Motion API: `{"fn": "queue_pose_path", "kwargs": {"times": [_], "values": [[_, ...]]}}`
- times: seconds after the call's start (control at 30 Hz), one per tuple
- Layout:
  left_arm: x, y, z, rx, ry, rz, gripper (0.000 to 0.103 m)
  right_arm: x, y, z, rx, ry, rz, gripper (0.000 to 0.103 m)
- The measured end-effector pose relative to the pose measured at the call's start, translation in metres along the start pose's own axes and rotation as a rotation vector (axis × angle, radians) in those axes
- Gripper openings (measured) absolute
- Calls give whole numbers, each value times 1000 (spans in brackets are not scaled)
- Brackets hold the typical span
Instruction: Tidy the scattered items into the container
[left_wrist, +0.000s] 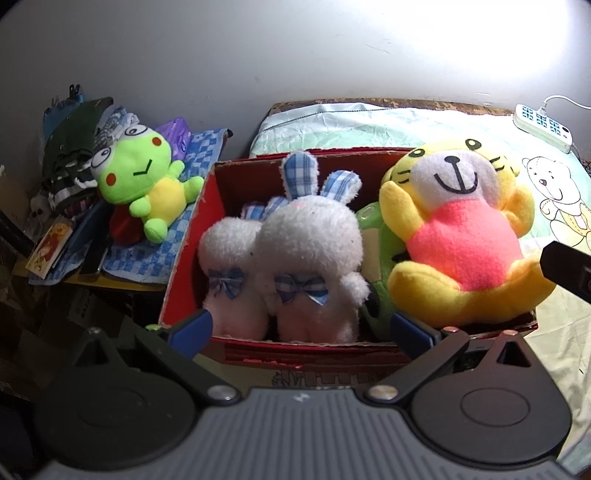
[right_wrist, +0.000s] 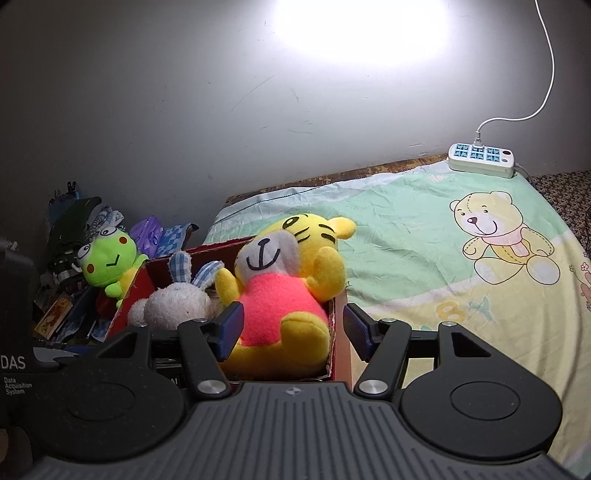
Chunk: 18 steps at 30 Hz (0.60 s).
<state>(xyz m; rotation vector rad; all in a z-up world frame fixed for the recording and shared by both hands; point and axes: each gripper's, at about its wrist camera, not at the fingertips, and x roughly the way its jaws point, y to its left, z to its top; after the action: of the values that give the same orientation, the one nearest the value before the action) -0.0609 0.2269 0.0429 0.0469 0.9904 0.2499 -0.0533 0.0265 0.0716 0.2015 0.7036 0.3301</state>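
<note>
A red cardboard box (left_wrist: 184, 266) stands on the bed's left part. Inside are two white bunny plush toys (left_wrist: 310, 236) with blue checked ears, a green plush (left_wrist: 380, 236) mostly hidden, and a yellow tiger plush (left_wrist: 465, 236) with a pink belly at the right end. My left gripper (left_wrist: 301, 328) hovers open over the box's near wall, nothing between its pads. In the right wrist view the tiger (right_wrist: 280, 295) sits in the box (right_wrist: 129, 299) ahead of my right gripper (right_wrist: 293, 330), which is open; its right finger is outside the box wall. A green frog plush (left_wrist: 144, 181) lies outside, left of the box.
The frog (right_wrist: 110, 258) rests on a blue checked cloth (left_wrist: 147, 254) among piled clutter (left_wrist: 70, 155) beside the bed. A white power strip (right_wrist: 480, 158) with its cable lies at the back right. The bear-print sheet (right_wrist: 406, 240) stretches right of the box. A grey wall is behind.
</note>
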Motion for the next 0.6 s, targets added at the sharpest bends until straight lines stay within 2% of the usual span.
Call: {"fn": "queue_pose_path", "kwargs": {"times": [0.6], "values": [[-8, -40, -34, -65, 74, 24, 102, -1, -41, -6, -62, 98, 52, 63]]}}
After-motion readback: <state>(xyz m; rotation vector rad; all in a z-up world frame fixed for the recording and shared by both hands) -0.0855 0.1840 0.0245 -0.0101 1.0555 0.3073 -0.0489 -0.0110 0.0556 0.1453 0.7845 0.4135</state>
